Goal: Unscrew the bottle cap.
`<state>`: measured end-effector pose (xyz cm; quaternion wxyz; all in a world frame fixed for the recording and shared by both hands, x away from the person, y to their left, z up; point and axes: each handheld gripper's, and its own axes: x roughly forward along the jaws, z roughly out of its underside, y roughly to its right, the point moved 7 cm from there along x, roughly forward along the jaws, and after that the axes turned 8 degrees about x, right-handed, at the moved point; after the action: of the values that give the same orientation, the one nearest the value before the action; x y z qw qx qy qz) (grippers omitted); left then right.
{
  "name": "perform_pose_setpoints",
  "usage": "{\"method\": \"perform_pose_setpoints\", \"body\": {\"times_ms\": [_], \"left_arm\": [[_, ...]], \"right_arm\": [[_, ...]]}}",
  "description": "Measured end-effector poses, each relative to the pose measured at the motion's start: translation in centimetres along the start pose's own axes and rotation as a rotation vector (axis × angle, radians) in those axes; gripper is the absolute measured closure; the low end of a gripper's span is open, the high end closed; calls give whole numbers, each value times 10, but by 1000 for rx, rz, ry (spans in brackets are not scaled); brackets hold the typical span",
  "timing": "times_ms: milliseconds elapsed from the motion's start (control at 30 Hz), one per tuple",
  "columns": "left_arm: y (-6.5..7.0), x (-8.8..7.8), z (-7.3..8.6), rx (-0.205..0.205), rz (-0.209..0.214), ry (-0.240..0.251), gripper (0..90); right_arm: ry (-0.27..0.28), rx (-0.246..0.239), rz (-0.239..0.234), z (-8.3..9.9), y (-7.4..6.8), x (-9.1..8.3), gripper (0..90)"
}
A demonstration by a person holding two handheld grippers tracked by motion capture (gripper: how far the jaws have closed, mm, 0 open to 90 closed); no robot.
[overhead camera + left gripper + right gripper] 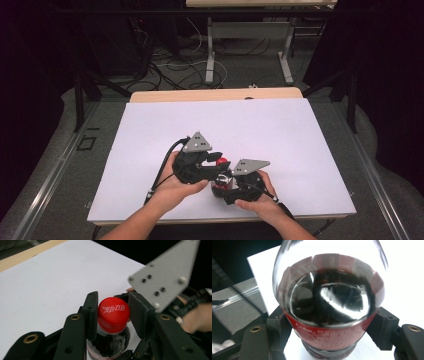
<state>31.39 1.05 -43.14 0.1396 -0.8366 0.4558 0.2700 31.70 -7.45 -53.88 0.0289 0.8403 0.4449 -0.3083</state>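
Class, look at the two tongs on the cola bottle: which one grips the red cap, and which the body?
The left tongs clamp the red cap. The right tongs hold the cola bottle lower down, at its red label.

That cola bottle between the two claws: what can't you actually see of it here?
- High view: bottle body hidden by both grippers and hands; red cap peeks out.
- Left gripper view: the bottle's base cut off by the bottom edge.
- Right gripper view: label print blurred, unreadable.

Black tongs (pixel 329 332) clamp the red-labelled cola bottle (pixel 329 302) from both sides; dark liquid inside; white tabletop (pixel 402 270) behind.
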Motion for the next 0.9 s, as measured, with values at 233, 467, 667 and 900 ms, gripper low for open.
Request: {"method": "perform_pose_setpoints", "body": {"times_ms": [233,467,667,900], "left_arm": [[6,6,-1,-26,-93,10,612],[0,2,-3,-8,1,30,520],[-4,-19,-1,186,213,0,437],[-12,-31,6,368,456,-18,484]], "right_arm": [[-16,43,44,2,2,1,289],[1,52,-10,1,3,0,289],[6,-32,-106,-1,-7,-5,289],[-8,-84,-183,0,-19,-6,289]]}}
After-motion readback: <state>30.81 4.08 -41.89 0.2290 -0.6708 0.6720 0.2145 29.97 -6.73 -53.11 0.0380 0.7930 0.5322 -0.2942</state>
